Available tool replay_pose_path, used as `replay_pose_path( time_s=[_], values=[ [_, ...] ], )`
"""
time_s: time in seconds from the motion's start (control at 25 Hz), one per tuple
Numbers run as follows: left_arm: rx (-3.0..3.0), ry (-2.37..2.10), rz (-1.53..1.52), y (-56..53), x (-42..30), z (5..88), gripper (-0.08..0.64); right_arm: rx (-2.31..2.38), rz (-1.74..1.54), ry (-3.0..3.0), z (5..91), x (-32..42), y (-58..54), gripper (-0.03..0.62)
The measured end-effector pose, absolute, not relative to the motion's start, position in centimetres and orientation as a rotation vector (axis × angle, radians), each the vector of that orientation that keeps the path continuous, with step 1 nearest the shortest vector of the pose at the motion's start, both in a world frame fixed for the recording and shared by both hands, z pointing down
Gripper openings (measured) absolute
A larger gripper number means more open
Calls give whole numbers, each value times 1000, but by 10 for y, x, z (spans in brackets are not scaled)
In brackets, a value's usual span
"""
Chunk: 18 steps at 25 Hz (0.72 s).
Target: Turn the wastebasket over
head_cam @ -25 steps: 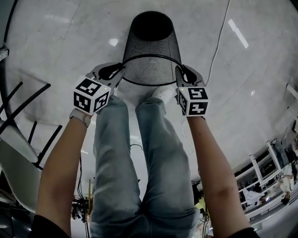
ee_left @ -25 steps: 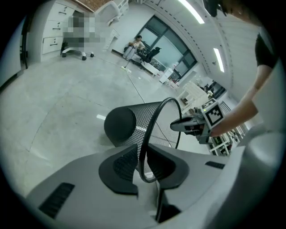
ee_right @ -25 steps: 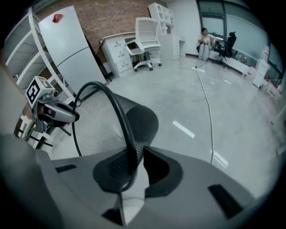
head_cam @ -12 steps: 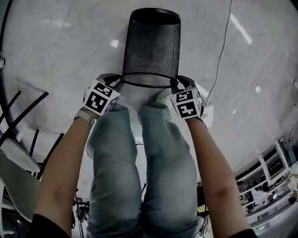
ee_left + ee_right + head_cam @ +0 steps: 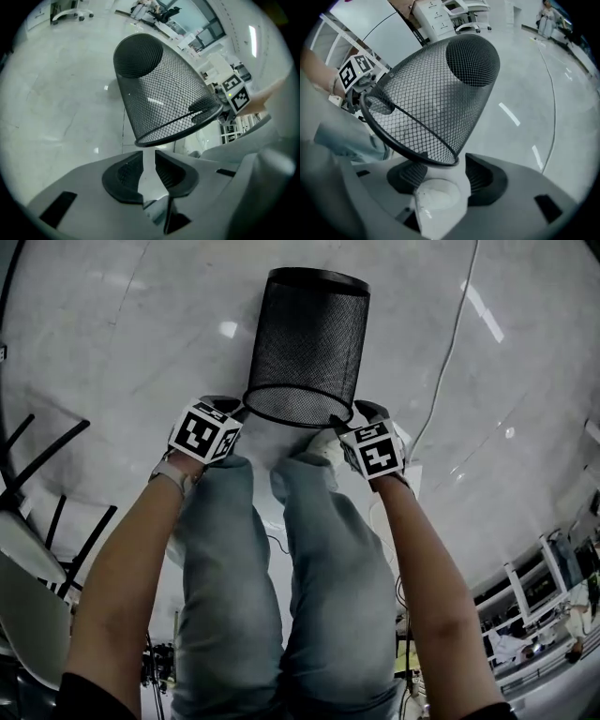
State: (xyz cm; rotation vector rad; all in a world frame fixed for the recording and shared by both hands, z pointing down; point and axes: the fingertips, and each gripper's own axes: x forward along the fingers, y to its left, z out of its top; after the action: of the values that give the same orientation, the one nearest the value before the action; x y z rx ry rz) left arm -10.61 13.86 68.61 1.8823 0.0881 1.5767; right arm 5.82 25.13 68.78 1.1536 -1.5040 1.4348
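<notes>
moved: both your grippers dropped with the wastebasket; it now tilts base away, mouth by your shoes.
left gripper: jaws just eased apart, narrow gap, rim at the tips, not pinched.
right gripper: jaws just opened wide, rim between them, released.

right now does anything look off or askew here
The wastebasket looks tilted, its open rim tipped toward the person's legs rather than level. The left gripper and right gripper have just been opening their jaws at that rim, neither clamping it. No damage or spill shows.
</notes>
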Motion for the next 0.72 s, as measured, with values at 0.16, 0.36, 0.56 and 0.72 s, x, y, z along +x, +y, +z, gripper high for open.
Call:
replay_pose_path(
  time_s=[0.16,0.36,0.56,0.72],
  values=[
    [1731,46,1570,147,-121,662,86,1049,1463,-1492,668,76,254,281],
    [1641,-154,1251,159,-118,607,138,907,1374,-1548,635,113,235,345],
    [1552,-341,965,165,-110,582,196,910,1310,-1627,606,148,173,354],
    [1474,-468,738,166,-81,578,255,904,1195,-1709,593,170,99,381]
  ],
)
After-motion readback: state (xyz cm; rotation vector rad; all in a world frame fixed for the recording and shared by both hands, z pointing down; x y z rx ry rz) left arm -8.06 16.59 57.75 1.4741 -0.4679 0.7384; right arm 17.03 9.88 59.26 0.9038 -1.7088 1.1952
